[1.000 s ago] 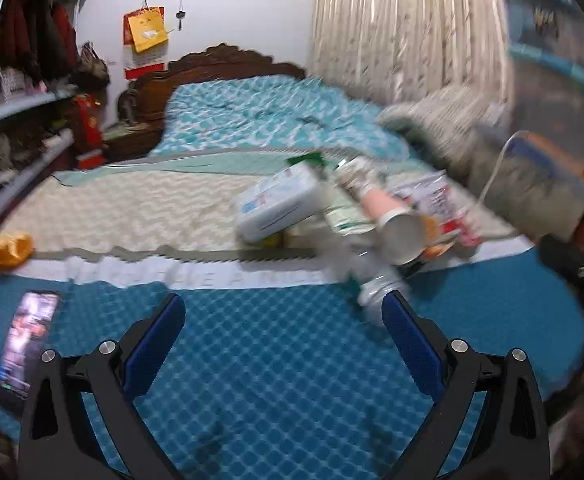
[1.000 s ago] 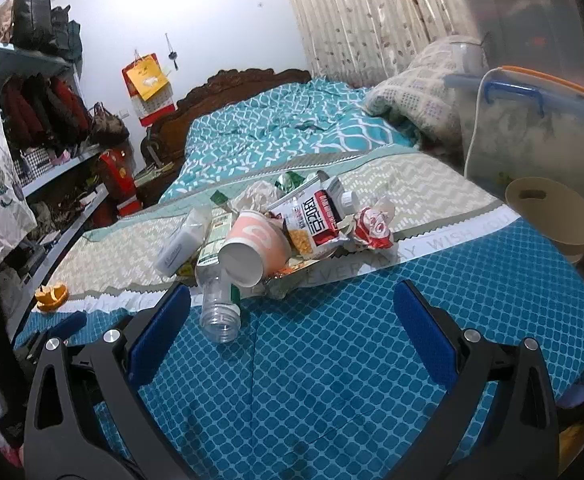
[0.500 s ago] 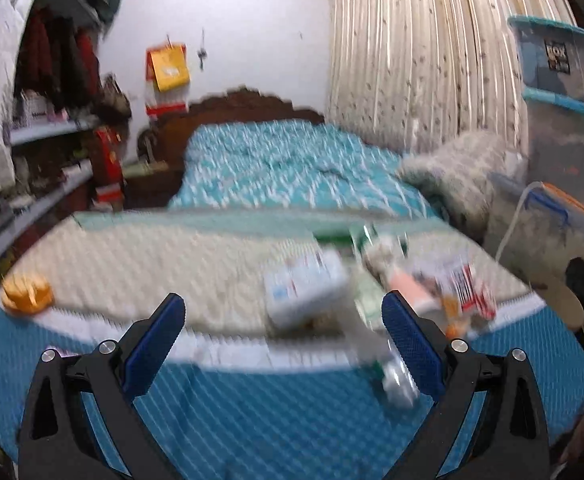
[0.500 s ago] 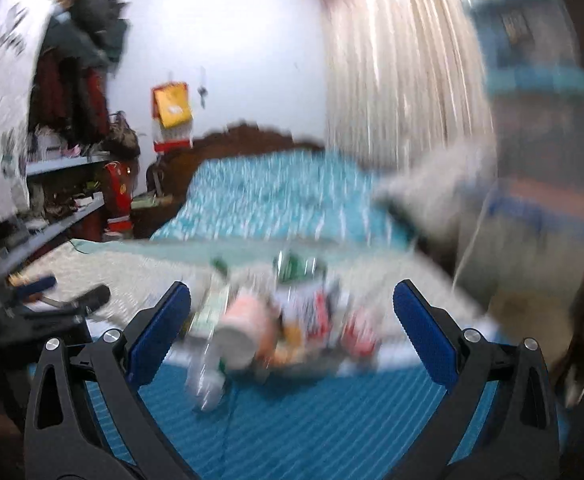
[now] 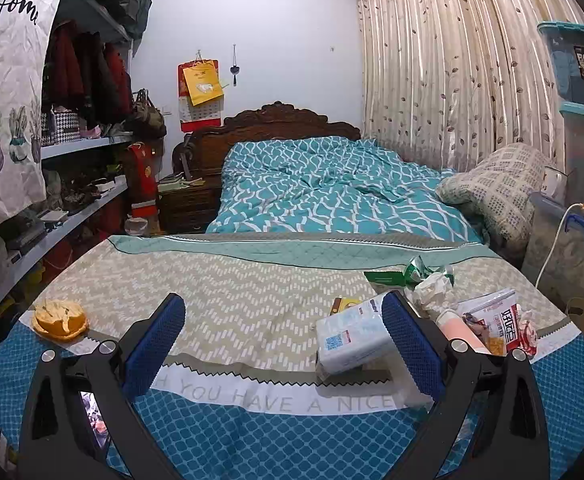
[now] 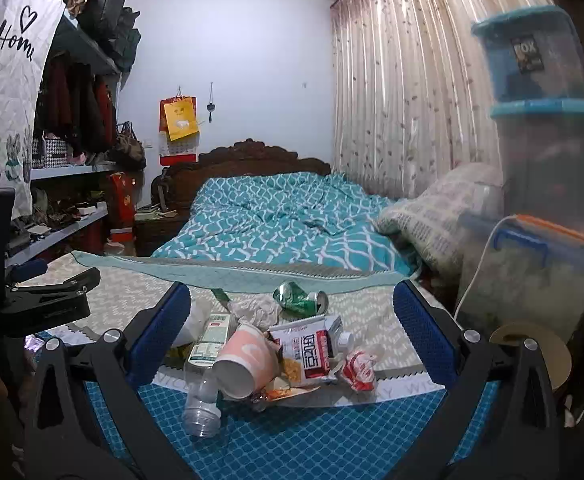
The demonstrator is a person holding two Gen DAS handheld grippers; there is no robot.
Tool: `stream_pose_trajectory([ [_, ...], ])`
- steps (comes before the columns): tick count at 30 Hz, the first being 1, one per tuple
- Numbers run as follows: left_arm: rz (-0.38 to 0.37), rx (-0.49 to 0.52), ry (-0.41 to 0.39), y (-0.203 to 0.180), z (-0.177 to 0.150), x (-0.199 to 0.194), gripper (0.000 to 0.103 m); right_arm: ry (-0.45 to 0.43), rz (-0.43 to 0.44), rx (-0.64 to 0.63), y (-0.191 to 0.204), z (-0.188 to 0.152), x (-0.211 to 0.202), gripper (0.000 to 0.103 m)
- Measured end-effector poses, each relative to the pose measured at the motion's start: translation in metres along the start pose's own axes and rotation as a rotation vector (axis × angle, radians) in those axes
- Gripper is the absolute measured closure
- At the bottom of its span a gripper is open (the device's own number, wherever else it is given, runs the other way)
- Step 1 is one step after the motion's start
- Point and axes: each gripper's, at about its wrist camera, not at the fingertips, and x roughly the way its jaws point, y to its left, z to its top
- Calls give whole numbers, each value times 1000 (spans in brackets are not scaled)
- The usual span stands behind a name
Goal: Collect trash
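A pile of trash lies on the cloth-covered table: a pink paper cup [image 6: 243, 364], a clear plastic bottle [image 6: 205, 376], a red-and-white snack bag [image 6: 312, 350], a crushed green can [image 6: 300, 299], crumpled tissue [image 6: 257, 308] and a red wrapper [image 6: 358, 364]. My right gripper [image 6: 289, 332] is open and empty, just short of the pile. My left gripper [image 5: 281, 340] is open and empty, left of the pile; a white tissue pack [image 5: 352, 340] lies by its right finger. An orange peel [image 5: 59, 318] lies at the table's far left.
A tan waste bin [image 6: 532, 352] stands at the right beside the table, below stacked plastic storage boxes [image 6: 540, 184]. A phone [image 5: 91, 420] lies under my left gripper. A bed [image 5: 332, 192] is beyond the table, shelves [image 5: 51, 152] on the left.
Both grippers have tilted upward and pulled back a little, so the room fills more of each view. The trash has not moved. Both grippers stay open.
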Motion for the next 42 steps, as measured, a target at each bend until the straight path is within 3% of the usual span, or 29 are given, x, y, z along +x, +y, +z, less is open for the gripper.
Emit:
stream_pose_trajectory([
  [10, 25, 32, 20, -9, -5, 5, 9, 40, 33, 58, -12, -4, 3, 10],
  [24, 36, 46, 41, -13, -9, 11, 9, 98, 86, 94, -15, -7, 11, 29],
  [42, 36, 65, 47, -19, -13, 11, 9, 112, 86, 136, -23, -11, 11, 29],
])
